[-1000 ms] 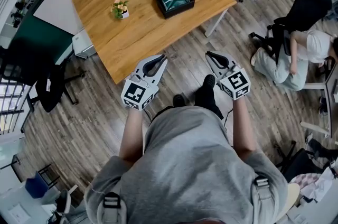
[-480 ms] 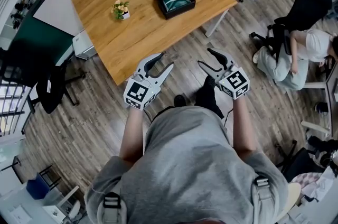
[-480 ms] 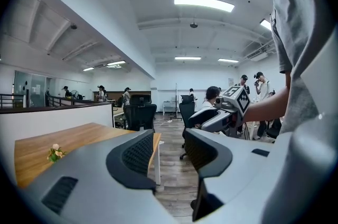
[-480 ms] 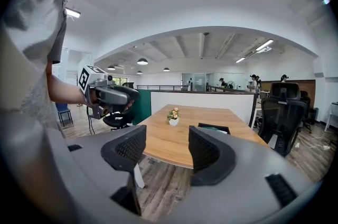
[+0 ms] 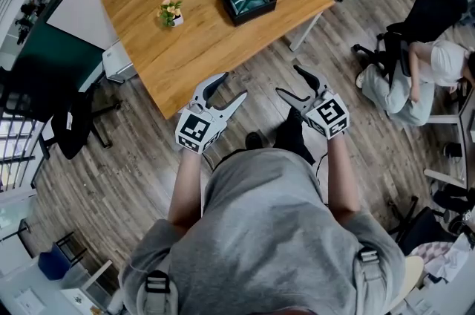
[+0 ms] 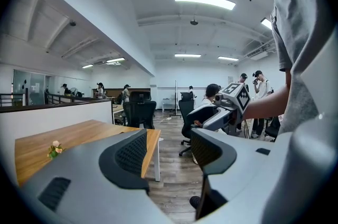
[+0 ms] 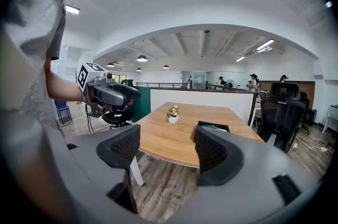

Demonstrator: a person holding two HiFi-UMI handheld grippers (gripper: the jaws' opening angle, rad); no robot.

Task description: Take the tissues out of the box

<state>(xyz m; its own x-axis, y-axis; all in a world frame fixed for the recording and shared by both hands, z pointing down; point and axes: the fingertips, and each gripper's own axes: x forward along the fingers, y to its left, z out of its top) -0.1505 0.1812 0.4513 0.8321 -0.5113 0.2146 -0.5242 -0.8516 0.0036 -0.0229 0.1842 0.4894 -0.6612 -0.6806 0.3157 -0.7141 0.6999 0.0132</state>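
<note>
Two grey plastic tools fill the foreground of the head view. A person (image 5: 267,232) in a grey T-shirt holds the left tool (image 5: 230,85) and the right tool (image 5: 289,80) out above a wood-plank floor (image 5: 111,180). Both pairs of curved jaws have just been opening and stand wide, with nothing between them. Ahead, a tabletop (image 5: 200,46) of warm, grained wood with rounded corners carries the box (image 5: 247,2). The box is flat, black and rectangular, its top open on something pale teal. It sits toward the tabletop's far right side, well apart from both tools. A small white flowerpot (image 5: 169,13) with yellow blooms stands to its left, apart from it.

In the left gripper view, the released jaws are smooth grey shells lined with black meshed pads (image 6: 132,153). They frame bare floor and a white table leg (image 6: 157,159). The tabletop's corner runs behind the left pad, and the flowerpot shows at far left. The right tool appears beyond, in the person's hand, and black office chairs (image 6: 141,112) stand further back.

In the right gripper view, the jaws are likewise spread and empty, with the same meshed pads. The tabletop's near edge lies between them. The box shows as a low black tray just above the right pad, partly hidden by it, with the flowerpot to its left.
</note>
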